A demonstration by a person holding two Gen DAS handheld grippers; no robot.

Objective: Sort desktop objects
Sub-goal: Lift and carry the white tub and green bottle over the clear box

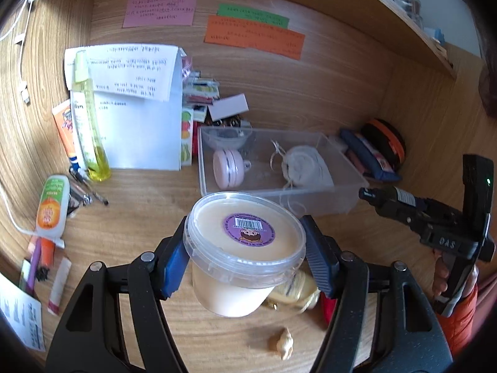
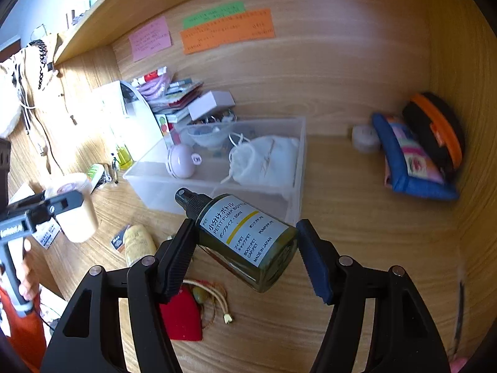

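My left gripper (image 1: pixel 245 256) is shut on a clear tub of cream-coloured paste (image 1: pixel 243 253) with a purple sticker on its lid, held above the wooden desk. My right gripper (image 2: pixel 245 250) is shut on a dark green pump bottle (image 2: pixel 245 239) with a white label, lying tilted between the pads, its black cap pointing up-left. A clear plastic bin (image 1: pixel 276 168) (image 2: pixel 223 168) stands just beyond both, holding a pink round case (image 1: pixel 228 169), a white drawstring pouch (image 1: pixel 306 166) and a small clear bowl (image 1: pixel 225 138). The right gripper with the bottle (image 1: pixel 391 200) shows at the right of the left wrist view.
A yellow bottle (image 1: pixel 90 127), tubes and pens (image 1: pixel 52 205) lie left by white papers (image 1: pixel 136 105). Boxes and cards (image 1: pixel 205 99) are stacked behind the bin. A blue pouch (image 2: pixel 410 161) and black-orange case (image 2: pixel 435 130) lean at the right wall. A red pouch (image 2: pixel 183 314) and yellow packet (image 2: pixel 138 244) lie near.
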